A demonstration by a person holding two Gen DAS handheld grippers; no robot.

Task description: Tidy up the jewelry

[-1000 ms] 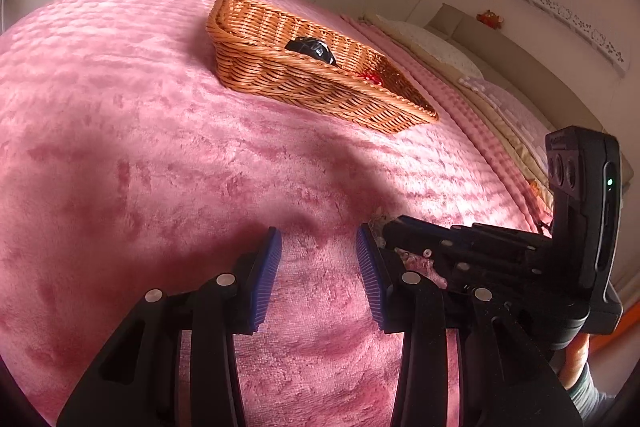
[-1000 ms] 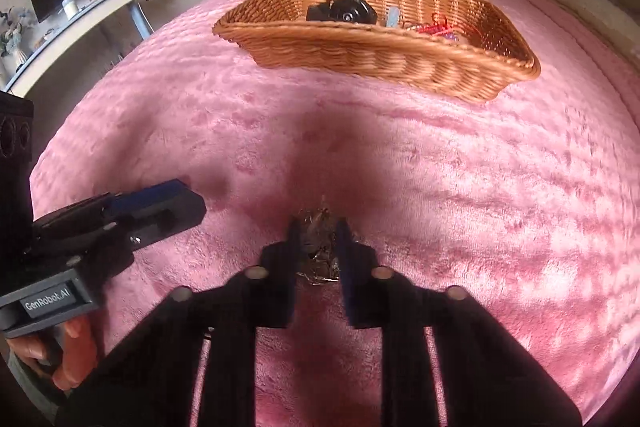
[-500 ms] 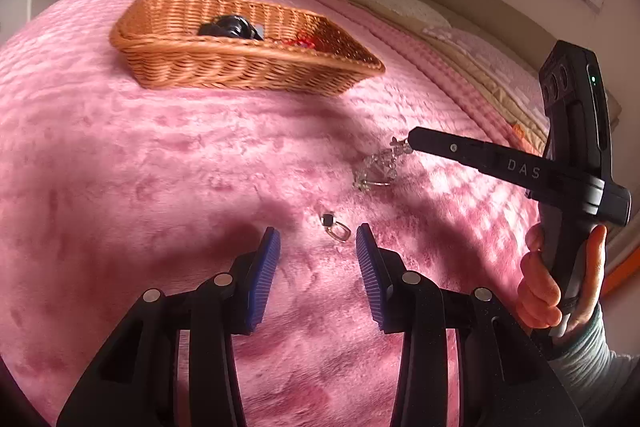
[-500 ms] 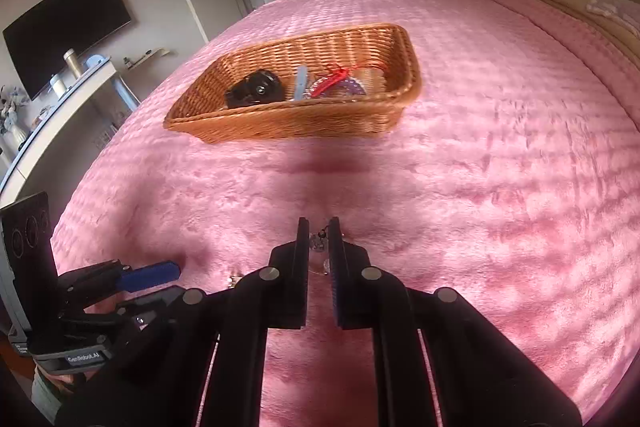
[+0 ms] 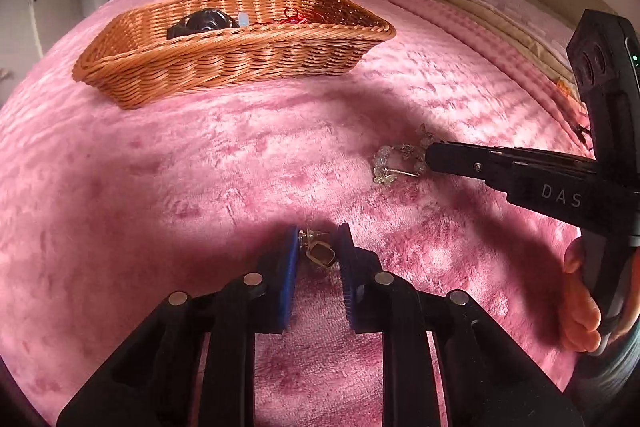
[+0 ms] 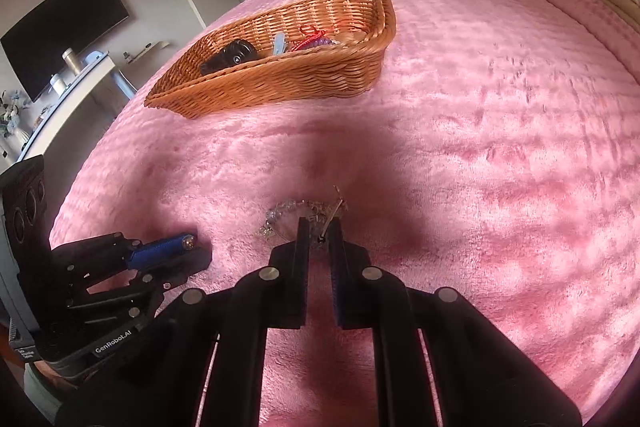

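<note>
Earring (image 5: 319, 253) sits between parted left claw (image 5: 319, 247) pads, unseen rightward; right claw (image 6: 320, 227) pinches bracelet (image 6: 296, 213).

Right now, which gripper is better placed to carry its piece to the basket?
Right gripper: it already pinches the beaded bracelet. Left gripper only straddles the earring, jaws apart. Wicker basket lies ahead.

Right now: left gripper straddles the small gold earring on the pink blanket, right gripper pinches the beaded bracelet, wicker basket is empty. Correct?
Not quite: the wicker basket isn't empty. The right wrist view shows a black item and red jewelry inside. The rest stands.
</note>
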